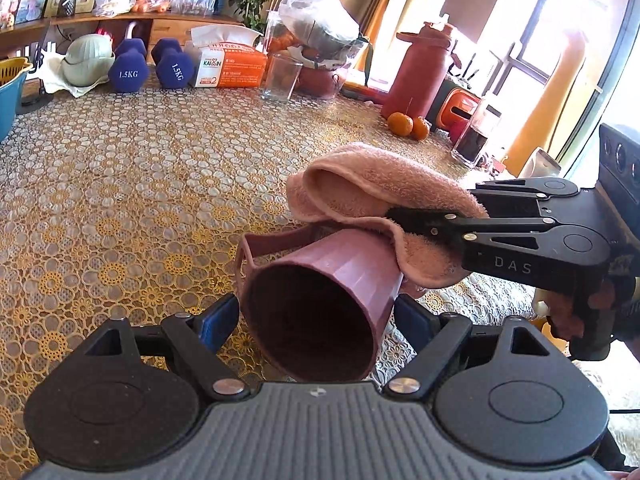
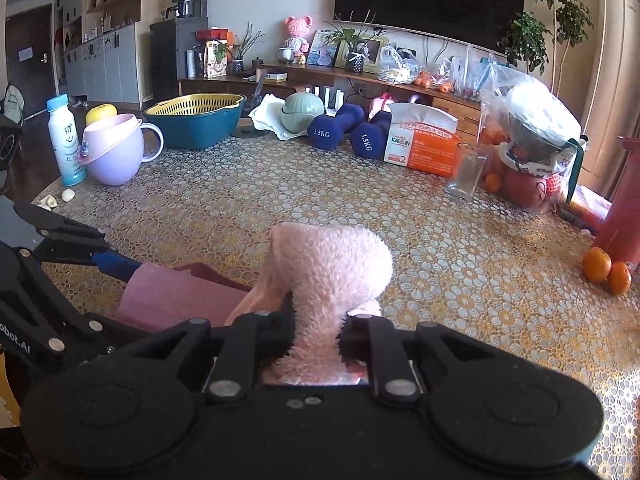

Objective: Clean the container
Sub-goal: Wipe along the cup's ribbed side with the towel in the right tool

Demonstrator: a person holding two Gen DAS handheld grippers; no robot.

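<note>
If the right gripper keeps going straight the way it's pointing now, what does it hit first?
Probably nothing soon. The right gripper is shut on the pink towel, and beyond that lies bare patterned tablecloth. Farther on stand the blue dumbbells, though depth is hard to judge.

My left gripper is black, with blue finger pads, silver rivets at the linkage joints, two round black discs and a ribbed grey plate between them. My right gripper is black too, stamped "DAS" in pale letters.
</note>
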